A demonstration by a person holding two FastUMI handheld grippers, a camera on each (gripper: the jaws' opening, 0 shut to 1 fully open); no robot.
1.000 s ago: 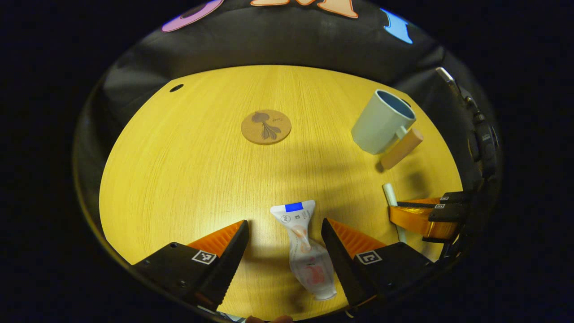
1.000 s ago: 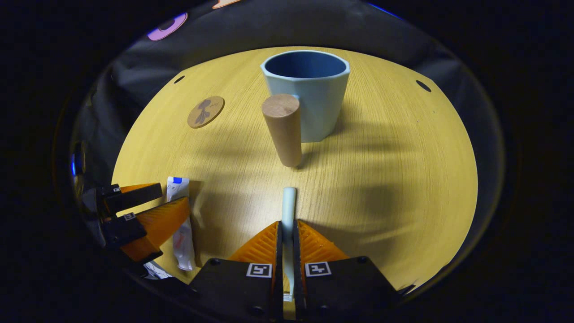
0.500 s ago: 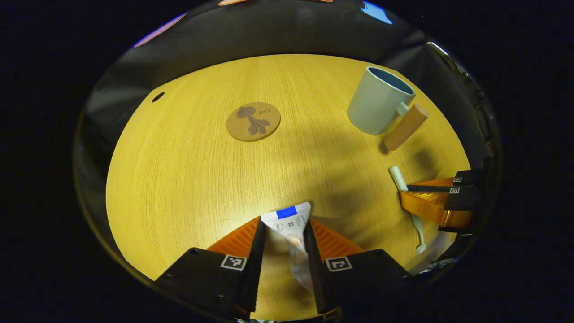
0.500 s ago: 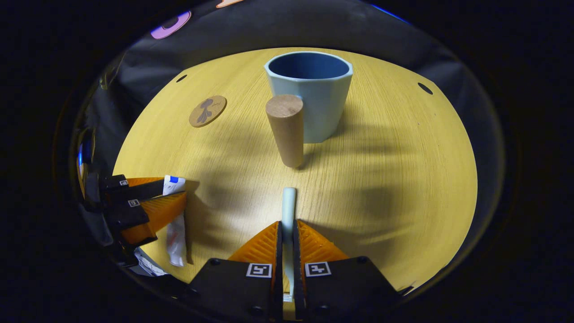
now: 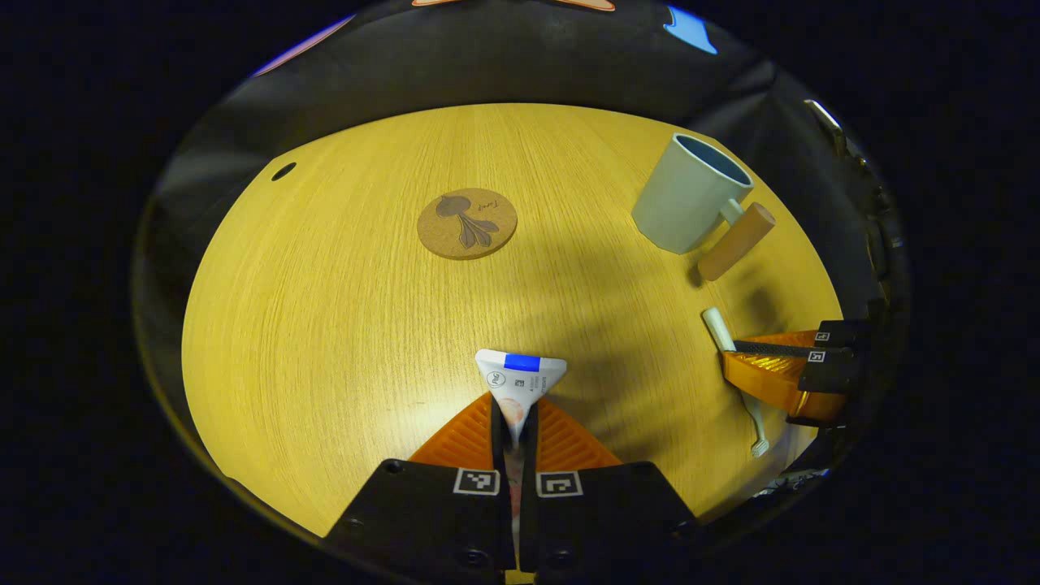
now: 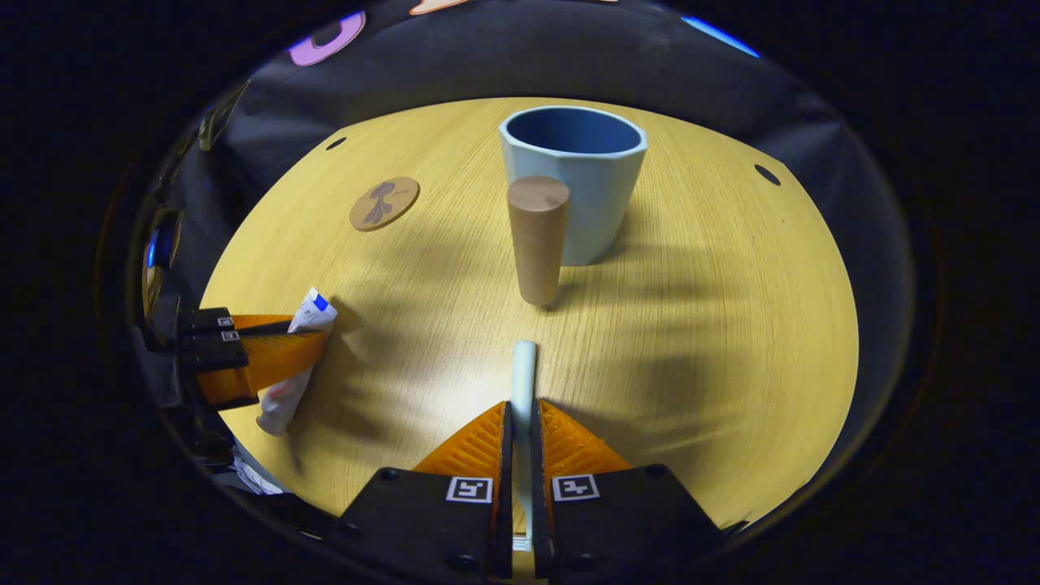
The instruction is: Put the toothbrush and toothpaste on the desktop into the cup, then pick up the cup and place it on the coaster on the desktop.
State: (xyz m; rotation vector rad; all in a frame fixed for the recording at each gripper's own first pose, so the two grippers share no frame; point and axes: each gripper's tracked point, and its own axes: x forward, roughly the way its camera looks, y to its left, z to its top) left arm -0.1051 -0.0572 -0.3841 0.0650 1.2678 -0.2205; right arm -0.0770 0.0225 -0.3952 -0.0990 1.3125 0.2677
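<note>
My left gripper (image 5: 515,410) is shut on the white toothpaste tube (image 5: 520,378), whose flat blue-striped end sticks out ahead of the orange fingers; in the right gripper view that tube (image 6: 288,382) hangs lifted and tilted off the desk. My right gripper (image 6: 522,410) is shut on the pale toothbrush (image 6: 524,370), handle end pointing forward toward the cup. The light blue cup (image 6: 574,183) with a wooden peg handle (image 6: 538,237) stands upright straight ahead of it. The round cork coaster (image 5: 467,224) lies flat at mid-desk, left of the cup (image 5: 687,193).
The yellow wooden desktop (image 5: 341,309) has small dark holes near its far corners (image 5: 283,171) (image 6: 765,174). The black booth wall rises right behind the desk. In the left gripper view the right gripper (image 5: 780,370) holds the toothbrush with its bristle end toward the near edge.
The left gripper closed on the toothpaste tube and lifted it off the desk, tilting it. The right gripper kept its hold on the toothbrush and edged slightly left of the cup.
</note>
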